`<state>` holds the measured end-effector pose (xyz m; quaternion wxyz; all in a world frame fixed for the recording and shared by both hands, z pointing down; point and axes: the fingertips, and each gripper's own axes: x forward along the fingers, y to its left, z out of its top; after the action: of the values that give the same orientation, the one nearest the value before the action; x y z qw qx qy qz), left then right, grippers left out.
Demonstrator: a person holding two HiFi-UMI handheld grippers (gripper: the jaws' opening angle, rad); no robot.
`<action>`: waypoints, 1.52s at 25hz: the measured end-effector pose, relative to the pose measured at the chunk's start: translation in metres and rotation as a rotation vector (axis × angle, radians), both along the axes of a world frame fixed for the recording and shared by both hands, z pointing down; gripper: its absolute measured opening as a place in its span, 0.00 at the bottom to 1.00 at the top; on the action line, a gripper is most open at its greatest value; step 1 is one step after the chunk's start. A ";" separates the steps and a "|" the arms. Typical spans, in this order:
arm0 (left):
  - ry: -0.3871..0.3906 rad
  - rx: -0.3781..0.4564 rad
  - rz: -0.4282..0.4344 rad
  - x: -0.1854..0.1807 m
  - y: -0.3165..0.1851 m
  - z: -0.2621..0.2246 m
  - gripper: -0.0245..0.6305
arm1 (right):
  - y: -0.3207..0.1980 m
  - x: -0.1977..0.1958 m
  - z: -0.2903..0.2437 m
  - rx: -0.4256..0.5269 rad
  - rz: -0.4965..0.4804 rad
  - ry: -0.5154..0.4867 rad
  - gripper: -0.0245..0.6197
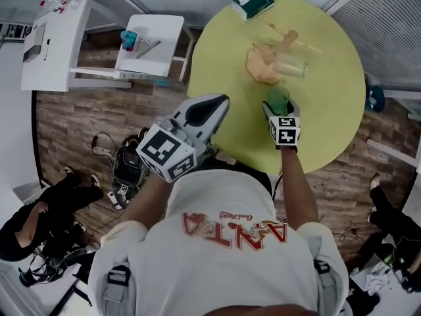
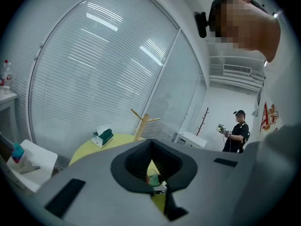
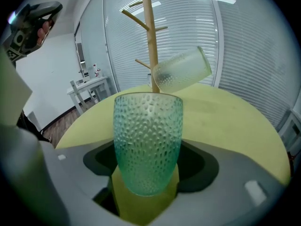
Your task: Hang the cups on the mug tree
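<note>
Step in hand: green cup [image 3: 148, 126] was being brought to the mug tree [image 3: 149, 36]; judged not yet hung.
Right gripper [image 1: 280, 109]: jaws stood wide with the pads against the cup's lower sides. The cup was upright, rim up.
Left gripper [image 1: 220, 103]: jaws were together with nothing in them, at the near edge of the table [image 1: 329, 130], well apart from the tree.
Cup position: over the near part of the yellow table, with the tree beyond it and not touching.
Tree: upright. A frosted clear cup [image 3: 182, 70] sat tilted on a right-hand peg. An orange cup [image 1: 262, 64] was by the trunk; could not tell whether it was hung.
Free pegs: upper left peg [image 3: 133, 14] and lower left peg [image 3: 142, 62] were bare.
Method (judgement): no handle was seen, so the cup should go mouth-first over a peg. Roll the wrist until the mouth faces a left peg's tip, slide along the peg's line, and release only once the peg bears the cup.
Risks (judgement): the dimpled glass was gripped low and could slip when turned. A sideways push might tip the slender tree, and the idle left gripper could steady its base. Keep off the clear cup.
</note>
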<state>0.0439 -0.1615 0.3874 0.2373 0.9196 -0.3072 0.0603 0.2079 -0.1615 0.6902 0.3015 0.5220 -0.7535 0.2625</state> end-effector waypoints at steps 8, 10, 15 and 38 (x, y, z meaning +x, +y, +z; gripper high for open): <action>0.013 0.004 0.022 -0.003 -0.004 -0.003 0.05 | 0.001 -0.006 -0.072 0.131 -0.088 0.100 0.57; 0.026 0.015 0.038 -0.001 -0.003 -0.007 0.05 | 0.000 0.003 -0.096 0.168 -0.093 0.152 0.57; 0.058 0.036 0.075 0.004 -0.002 -0.015 0.05 | -0.011 0.031 -0.159 0.241 -0.088 0.286 0.57; 0.169 0.031 0.108 -0.005 0.006 -0.027 0.05 | -0.092 0.093 -0.259 0.082 -0.382 1.112 0.57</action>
<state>0.0388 -0.1550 0.3602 0.2445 0.9402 -0.2368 -0.0096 0.3008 -0.2531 0.4311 0.6728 0.4473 -0.5727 -0.1390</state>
